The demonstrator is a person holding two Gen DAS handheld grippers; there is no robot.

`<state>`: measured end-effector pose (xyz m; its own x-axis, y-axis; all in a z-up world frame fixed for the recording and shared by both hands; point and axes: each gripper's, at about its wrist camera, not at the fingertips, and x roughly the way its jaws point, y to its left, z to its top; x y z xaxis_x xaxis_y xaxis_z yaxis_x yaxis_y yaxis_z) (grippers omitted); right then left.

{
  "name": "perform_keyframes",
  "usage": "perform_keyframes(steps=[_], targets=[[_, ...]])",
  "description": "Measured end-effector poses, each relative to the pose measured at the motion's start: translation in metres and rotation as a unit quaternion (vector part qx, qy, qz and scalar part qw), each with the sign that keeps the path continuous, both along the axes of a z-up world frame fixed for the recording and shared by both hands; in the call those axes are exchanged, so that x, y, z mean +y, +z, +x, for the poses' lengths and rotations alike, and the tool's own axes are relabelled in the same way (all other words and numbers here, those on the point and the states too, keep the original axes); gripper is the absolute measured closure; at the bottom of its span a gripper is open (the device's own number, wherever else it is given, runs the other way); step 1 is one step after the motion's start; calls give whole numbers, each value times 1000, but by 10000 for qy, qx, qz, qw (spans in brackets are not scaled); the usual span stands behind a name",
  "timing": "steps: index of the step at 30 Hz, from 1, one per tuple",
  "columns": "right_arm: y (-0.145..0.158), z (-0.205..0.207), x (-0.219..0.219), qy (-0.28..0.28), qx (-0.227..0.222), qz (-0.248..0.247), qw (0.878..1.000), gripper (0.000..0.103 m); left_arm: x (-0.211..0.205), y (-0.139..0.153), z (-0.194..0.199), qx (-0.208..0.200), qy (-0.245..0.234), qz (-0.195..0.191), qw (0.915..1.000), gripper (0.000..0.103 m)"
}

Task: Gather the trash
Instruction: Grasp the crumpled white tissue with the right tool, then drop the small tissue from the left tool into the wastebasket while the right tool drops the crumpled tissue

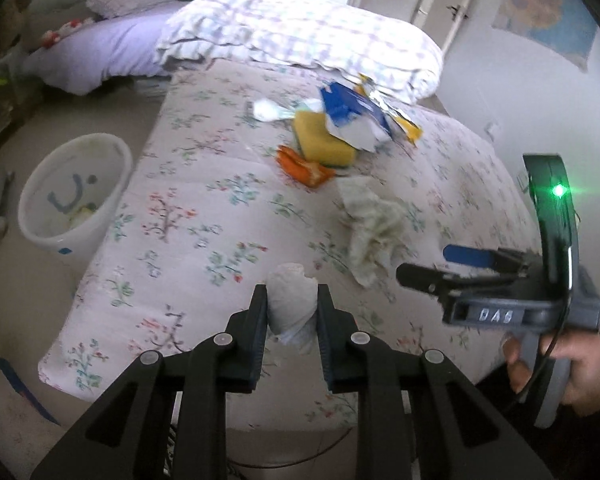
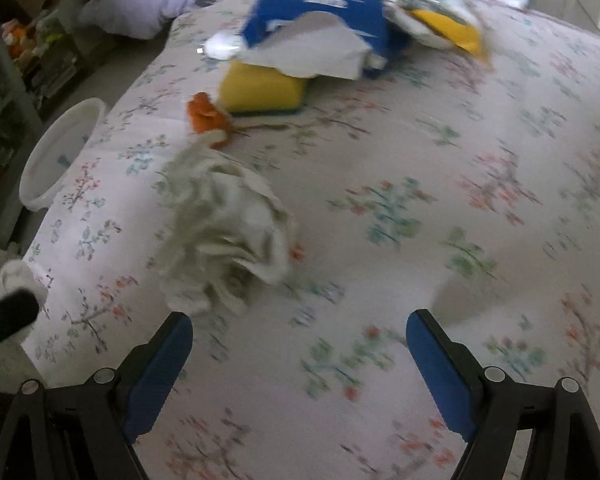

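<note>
One tool (image 1: 292,312) grips a crumpled tissue (image 1: 291,304) above the bed (image 1: 204,216).

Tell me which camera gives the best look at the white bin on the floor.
The left wrist view. There the white bin shows its whole rim, its inside with scraps at the bottom, and its outer wall beside the bed. The right wrist view catches only part of its rim and inside behind the bed's edge.
</note>
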<state>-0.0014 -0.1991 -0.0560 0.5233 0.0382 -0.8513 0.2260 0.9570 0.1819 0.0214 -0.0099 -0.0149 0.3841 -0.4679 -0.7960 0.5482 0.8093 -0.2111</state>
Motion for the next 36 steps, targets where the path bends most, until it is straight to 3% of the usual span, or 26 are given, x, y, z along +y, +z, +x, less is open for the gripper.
perform_keyframes(steps=[19,22,25,28,31,36], targets=[[-12,51,22,148,-224,-472,9985,16,10,-8,29,199,378,14,9991,79],[-13,53,25,179,-226,-527,9982,23,12,-9,30,196,422,17,9989,79],[-12,54,28,211,-243,-667,9973,39,14,-9,31,183,475,23,9987,79],[-9,53,28,240,-274,-794,9962,62,17,-8,32,163,537,29,9984,79],[-6,52,29,271,-333,-836,9956,70,19,-6,34,126,598,21,9981,79],[1,50,34,331,-418,-918,9943,71,28,0,42,-13,804,18,9968,79]])
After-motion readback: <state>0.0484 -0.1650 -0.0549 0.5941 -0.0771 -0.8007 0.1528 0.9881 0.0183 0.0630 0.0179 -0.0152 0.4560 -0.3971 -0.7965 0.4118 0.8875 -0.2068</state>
